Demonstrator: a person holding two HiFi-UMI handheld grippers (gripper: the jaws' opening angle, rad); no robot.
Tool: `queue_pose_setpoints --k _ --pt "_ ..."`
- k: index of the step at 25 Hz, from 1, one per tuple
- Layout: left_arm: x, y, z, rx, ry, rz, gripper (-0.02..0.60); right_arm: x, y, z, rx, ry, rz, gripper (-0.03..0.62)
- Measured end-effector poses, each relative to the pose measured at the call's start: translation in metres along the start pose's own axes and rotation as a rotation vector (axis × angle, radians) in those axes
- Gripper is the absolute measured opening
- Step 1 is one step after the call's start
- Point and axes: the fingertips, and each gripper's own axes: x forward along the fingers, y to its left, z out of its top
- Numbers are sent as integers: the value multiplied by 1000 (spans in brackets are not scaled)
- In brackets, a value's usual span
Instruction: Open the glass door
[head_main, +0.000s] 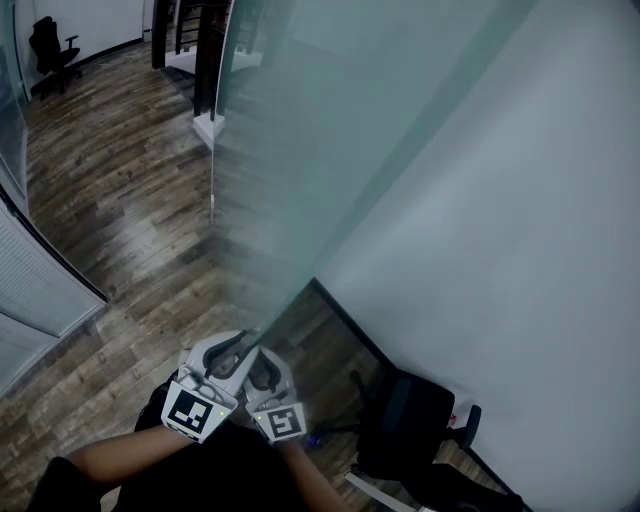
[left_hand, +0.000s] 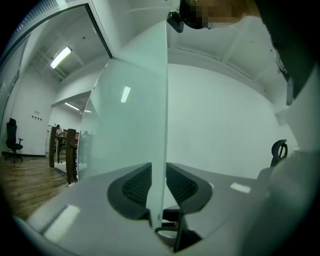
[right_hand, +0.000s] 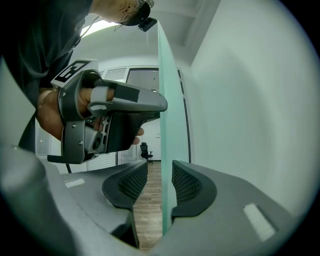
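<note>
Head view: the frosted greenish glass door (head_main: 300, 150) stands edge-on, running from the top of the frame down to the two grippers at the bottom, with a brown wood-plank floor (head_main: 120, 200) to its left and a plain white wall (head_main: 520, 220) to its right. The grey left gripper (head_main: 232, 352) and the grey right gripper (head_main: 266, 372) sit side by side at the door's free edge, and a black office chair (head_main: 405, 425) stands near them against the wall. Left gripper view: the door's vertical edge rises between the two dark ribbed jaws, which are drawn in narrow with the glass filling the gap from one to the other. Right gripper view: the same edge stands between this gripper's jaws, which are slightly apart; the right-hand one lies against the glass, while a strip of floor shows between the left-hand one and the glass. The left gripper, held in a hand (right_hand: 50, 112), hangs just above and to the left, on the same edge
</note>
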Motion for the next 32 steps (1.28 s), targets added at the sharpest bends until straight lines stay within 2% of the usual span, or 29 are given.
queue_pose_setpoints --k 4,9,11,13,17,24,32 --pt "14 -9 -5 14 0 -39 86 -3 -14 -3 16 1 -53 132" --pt "30 -25 0 14 -13 -107 80 -12 -46 2 10 12 -163 111" --pt "31 -30 0 11 -19 -124 55 -14 -56 1 -2 23 -186 51" --pt "29 -31 -2 -32 -26 -114 18 -17 -64 2 1 17 -193 49" --pt "20 -25 -7 -108 -34 -95 0 -22 -80 10 10 -20 -216 44" --pt "16 2 -24 -117 7 -66 0 -34 -103 9 -10 4 -240 43" --pt "58 -1 -33 -155 38 -91 0 -48 -140 13 -3 -10 -223 44"
